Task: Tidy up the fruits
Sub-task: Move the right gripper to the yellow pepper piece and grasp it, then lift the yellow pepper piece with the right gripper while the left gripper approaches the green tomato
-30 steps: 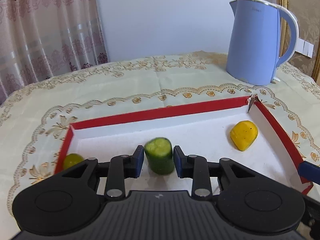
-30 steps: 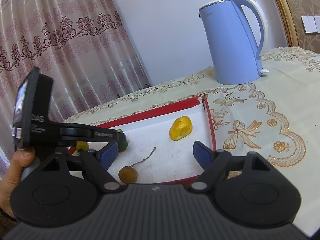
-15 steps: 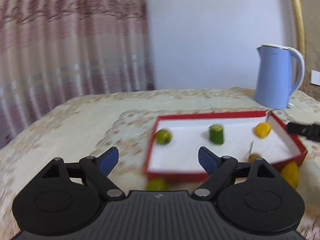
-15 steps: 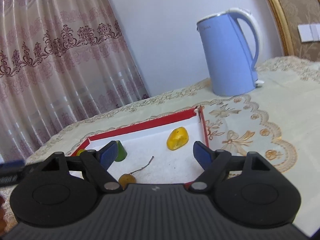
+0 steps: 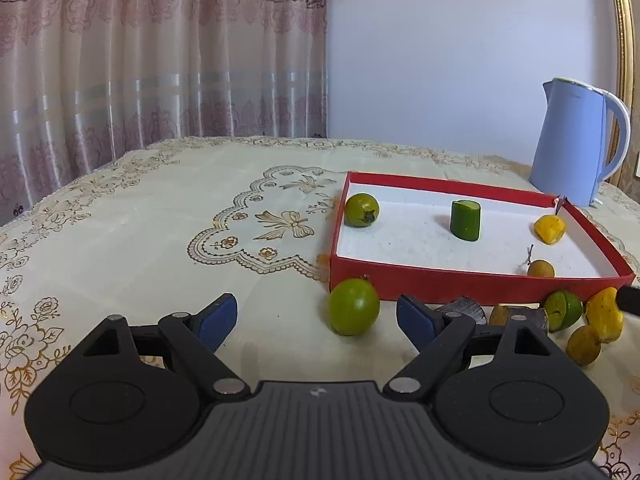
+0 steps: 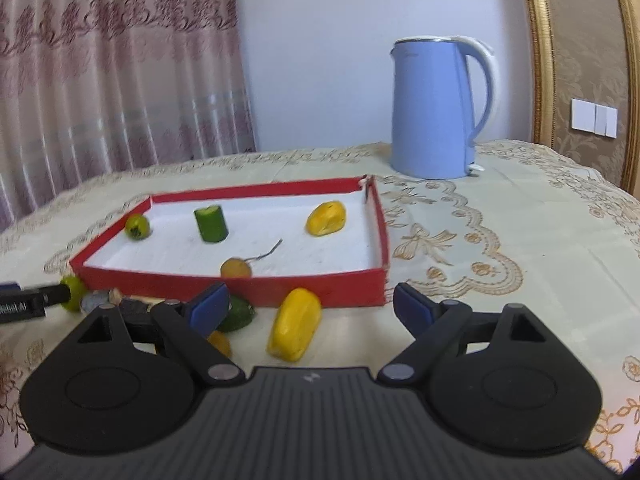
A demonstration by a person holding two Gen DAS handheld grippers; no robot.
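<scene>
Red cardboard tray (image 5: pixel 476 286) right of centre in the left view already holds a green cucumber chunk (image 5: pixel 465 220), a greenish tomato (image 5: pixel 361 210), a yellow piece and a small brown fruit; several fruits remain on the cloth below its near wall, among them a round green tomato (image 5: pixel 354 306). Compared with a second ago, the left gripper (image 5: pixel 316 318) has released the cucumber and backed off, jaws spread and empty, while the right gripper (image 6: pixel 310 306) has just widened, holding nothing, over a long yellow fruit (image 6: pixel 295 330).

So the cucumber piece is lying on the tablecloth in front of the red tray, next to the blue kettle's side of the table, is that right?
Not quite. The cucumber piece stands upright inside the red tray, on its white floor, not on the tablecloth in front of it. The left wrist view shows this clearly. The blue kettle does stand behind the tray's far corner.
</scene>
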